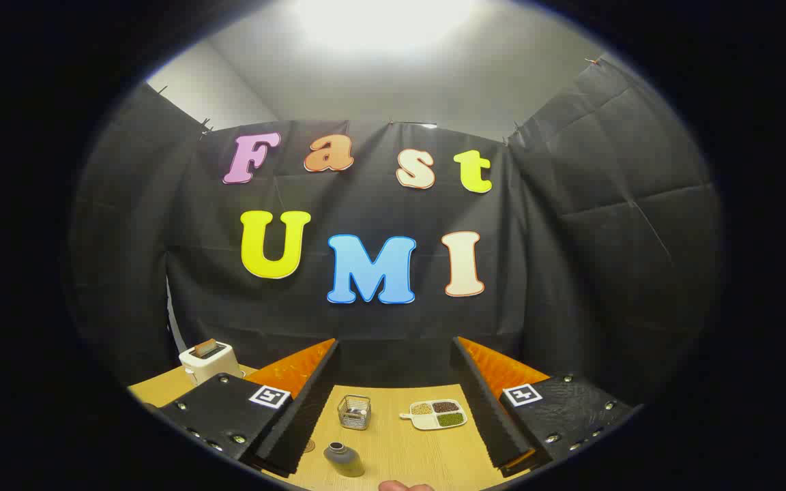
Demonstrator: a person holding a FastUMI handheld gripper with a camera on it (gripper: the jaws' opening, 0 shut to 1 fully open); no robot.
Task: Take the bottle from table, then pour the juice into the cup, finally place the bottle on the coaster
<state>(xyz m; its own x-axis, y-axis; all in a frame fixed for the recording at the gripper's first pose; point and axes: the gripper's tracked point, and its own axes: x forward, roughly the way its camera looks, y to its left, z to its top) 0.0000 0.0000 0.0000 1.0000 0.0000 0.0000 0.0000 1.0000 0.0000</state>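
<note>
A small grey bottle (344, 459) with an open neck stands upright on the wooden table (406, 443), low between my two fingers and closer to the left one. My gripper (393, 409) is held above the table, open wide, with nothing between its fingers. A round brown edge, perhaps the coaster (308, 447), peeks out beside the left finger (297, 416). Beyond the bottle a small clear container in a wire holder (355, 412) stands on the table; I cannot tell whether it is the cup.
A white divided dish (437, 414) with grains sits ahead, near the right finger. A white toaster (208, 361) stands at the table's far left corner. The black cloth wall closes off the back. A bit of a hand (403, 486) shows at the near edge.
</note>
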